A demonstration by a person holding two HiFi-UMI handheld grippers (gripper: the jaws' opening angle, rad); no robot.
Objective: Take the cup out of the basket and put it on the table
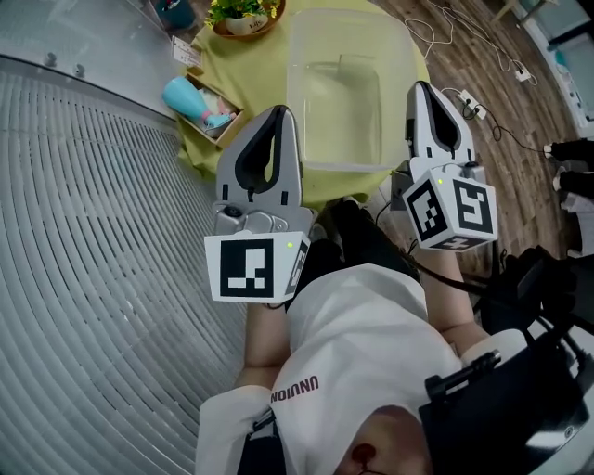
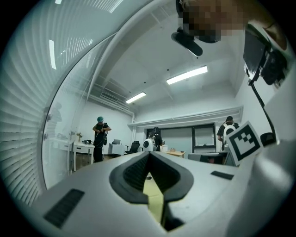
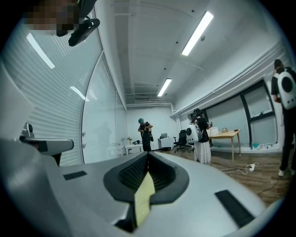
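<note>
Nearest, in the lower frame of the head view, is the white shirt (image 1: 362, 343). Above it both grippers are held close to the body, tips up and well short of the table. Left gripper (image 1: 278, 113): jaws fully together, nothing held. Right gripper (image 1: 422, 88): same, tips meeting, empty, as its own view confirms. Both are hard grey plastic shells with ribbed black pads, and each carries a boxy marker cube at the back. The reach looks not yet started. To do it well, open the jaws first, pick one gripper (the left is nearer the cup's side), swing toward the upper left, and come in across the cup's body, not its mouth. Further up is a table under a soft yellow-green cloth (image 1: 264, 74). At upper centre is a big translucent plastic bin (image 1: 306, 93) with rounded corners, seemingly empty. Beyond, at upper left, is the basket (image 1: 225, 125), a small shallow box with a brownish rim, and the cup (image 1: 184, 95) lies on its side in it. The cup is smooth teal, tapered and likely slick, so squeeze firmly, lift clear of the rim, and set it upright on bare cloth. A potted plant (image 1: 243, 19) is at the top edge.
</note>
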